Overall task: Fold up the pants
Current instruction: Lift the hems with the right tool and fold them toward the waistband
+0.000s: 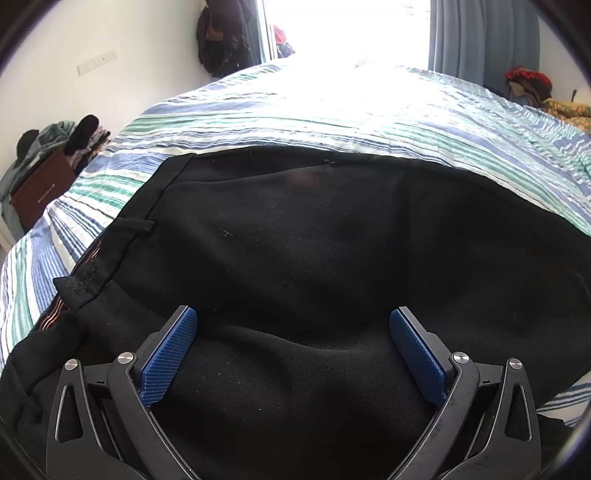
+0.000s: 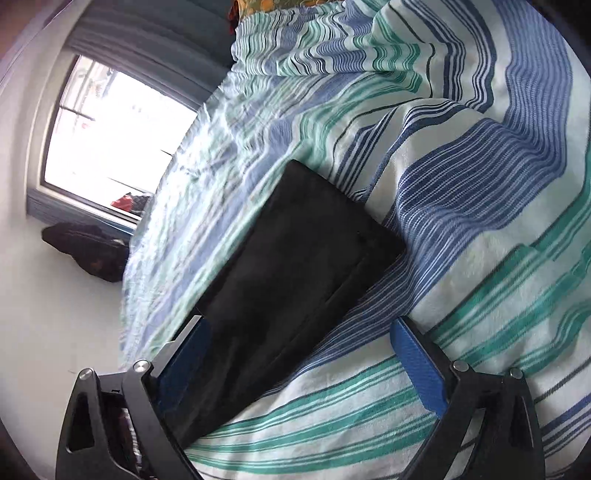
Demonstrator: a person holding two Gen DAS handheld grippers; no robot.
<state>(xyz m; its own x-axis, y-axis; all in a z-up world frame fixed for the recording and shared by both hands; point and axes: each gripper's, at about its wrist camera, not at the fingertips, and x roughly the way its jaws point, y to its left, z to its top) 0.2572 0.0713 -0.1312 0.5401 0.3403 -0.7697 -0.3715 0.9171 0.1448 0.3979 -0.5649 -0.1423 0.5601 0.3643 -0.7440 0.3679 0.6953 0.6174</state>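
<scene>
While your left gripper (image 1: 293, 317) hangs with its blue pads (image 1: 168, 356) spread wide, nothing sits pinched between them; black cloth fills the whole gap beneath. Those are the black pants (image 1: 332, 240), lying across the striped bedspread (image 1: 332, 110) and taking up most of the left wrist view. At the near left of that view you can see the waistband (image 1: 96, 266) running diagonally, with a belt loop (image 1: 138, 227) sticking out to the right and a thin orange-patterned lining showing along its edge. A soft ridge of fabric crosses between your pads. Whether the pads actually touch the cloth cannot be told.

Your right gripper (image 2: 299, 328) is likewise spread apart, gripping nothing. Its left pad (image 2: 184, 354) lies just beside the dark fabric, while its right pad (image 2: 417, 358) sits over bare bedspread (image 2: 480, 184). From between the fingers a flat, folded leg section of the pants (image 2: 295, 258) stretches away toward the far side, ending in a squared-off edge on the stripes.

Further out in the left wrist view, a brown bedside cabinet (image 1: 40, 188) heaped with clothes stands at the far left, dark garments (image 1: 221, 37) hang on the far wall, and grey curtains (image 1: 480, 37) flank a bright window (image 1: 343, 26). In the right wrist view the window (image 2: 110, 140) sits at far left.
</scene>
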